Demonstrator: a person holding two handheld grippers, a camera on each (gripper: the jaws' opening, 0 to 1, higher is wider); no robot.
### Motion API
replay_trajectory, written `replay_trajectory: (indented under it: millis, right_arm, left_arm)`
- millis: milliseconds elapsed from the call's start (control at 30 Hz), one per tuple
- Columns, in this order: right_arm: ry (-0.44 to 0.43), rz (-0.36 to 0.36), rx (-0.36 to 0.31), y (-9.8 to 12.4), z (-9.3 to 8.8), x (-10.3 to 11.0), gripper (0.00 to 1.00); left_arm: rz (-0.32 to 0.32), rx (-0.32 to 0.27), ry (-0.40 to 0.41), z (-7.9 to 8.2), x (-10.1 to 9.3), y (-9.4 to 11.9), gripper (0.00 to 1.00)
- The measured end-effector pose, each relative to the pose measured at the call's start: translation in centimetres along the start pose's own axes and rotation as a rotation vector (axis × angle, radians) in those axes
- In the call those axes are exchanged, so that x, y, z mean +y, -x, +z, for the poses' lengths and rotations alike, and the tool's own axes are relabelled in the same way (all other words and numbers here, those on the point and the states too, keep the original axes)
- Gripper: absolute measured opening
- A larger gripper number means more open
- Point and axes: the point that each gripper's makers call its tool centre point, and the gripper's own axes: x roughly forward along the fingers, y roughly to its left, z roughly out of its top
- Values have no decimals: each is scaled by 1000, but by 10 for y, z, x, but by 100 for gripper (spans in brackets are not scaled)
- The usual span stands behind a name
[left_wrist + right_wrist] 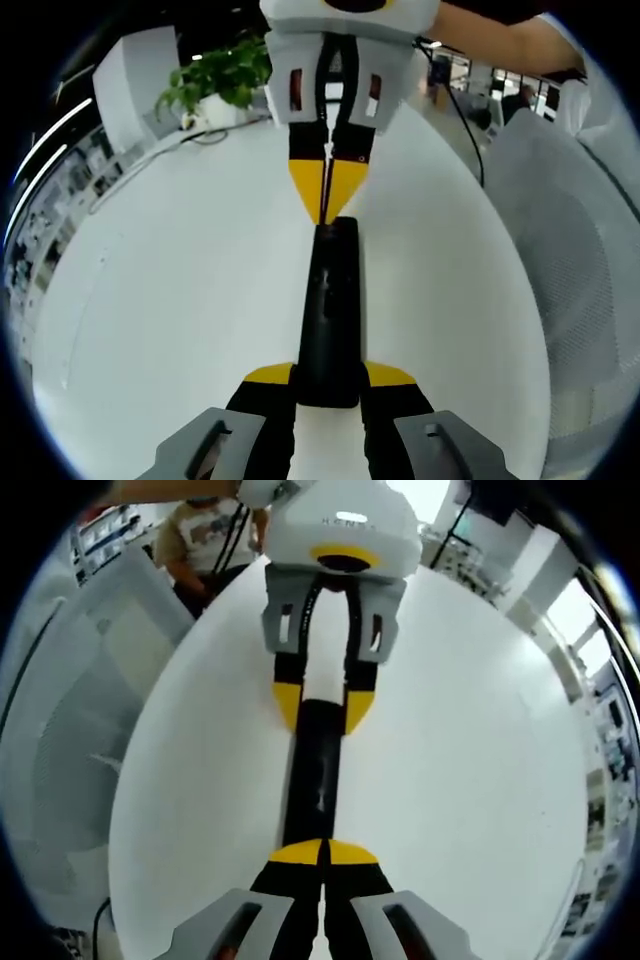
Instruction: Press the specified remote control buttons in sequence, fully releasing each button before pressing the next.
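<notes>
Remote (330,310) sits lengthwise between my two claws on the white surface (180,300), its near end pinched by the left claw (330,378), which steadies it. In the left gripper view the right claw (328,200) comes in from the far side, its yellow tips pressed together and touching the remote's far end. I judge this to be a press in progress, or about to start, on a button near that end; which button I cannot tell, the black face is too dark.

To do it well I would push straight down with the closed tips, hold the left grip firm so the remote does not slide, then lift fully clear before the next press.

The right gripper view shows the same from the other end: right claw (324,852) shut over the remote (318,770), left claw (322,705) beyond it. It shows a seated person (205,535) behind; the left gripper view instead shows a plant (215,80).
</notes>
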Motion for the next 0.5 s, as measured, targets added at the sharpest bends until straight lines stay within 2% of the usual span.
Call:
replay_trajectory:
  millis: [500]
  right_arm:
    - [8, 26, 6, -12, 2, 4, 0]
  left_arm:
    - [5, -5, 1, 0, 1, 0, 24]
